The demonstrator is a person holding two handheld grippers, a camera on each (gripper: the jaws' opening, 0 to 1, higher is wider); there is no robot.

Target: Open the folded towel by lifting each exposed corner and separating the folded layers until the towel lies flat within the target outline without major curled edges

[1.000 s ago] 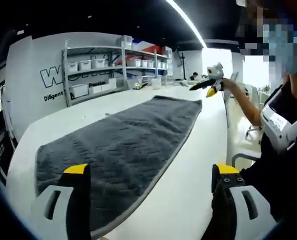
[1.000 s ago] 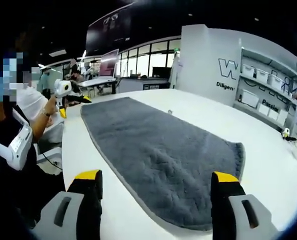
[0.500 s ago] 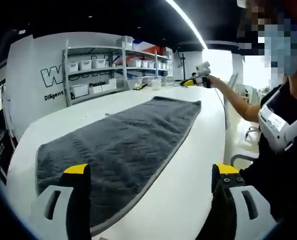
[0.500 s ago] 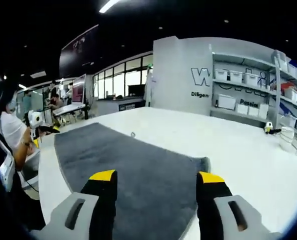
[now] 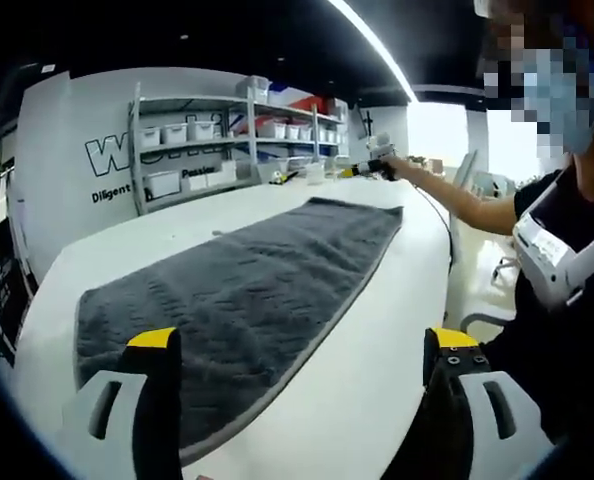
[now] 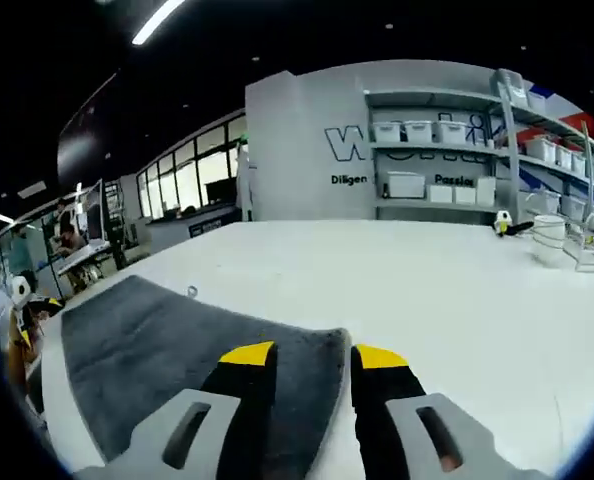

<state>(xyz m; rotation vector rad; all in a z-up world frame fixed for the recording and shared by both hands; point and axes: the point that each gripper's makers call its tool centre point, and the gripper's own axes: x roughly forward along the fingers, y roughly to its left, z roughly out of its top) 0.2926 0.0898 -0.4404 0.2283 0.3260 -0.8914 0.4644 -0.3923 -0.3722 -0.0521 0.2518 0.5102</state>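
The right gripper (image 6: pixel 312 356), jaws narrowed but not closed, hangs over the far corner of the grey towel (image 6: pixel 177 345), likely to pinch it. The left gripper (image 5: pixel 302 342) waits wide apart over the near end on the white table (image 5: pixel 377 330).

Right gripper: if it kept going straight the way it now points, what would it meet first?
Most likely the far edge of the grey towel, which lies just past the right gripper. Beyond it there is bare white table. Depth is hard to judge here.
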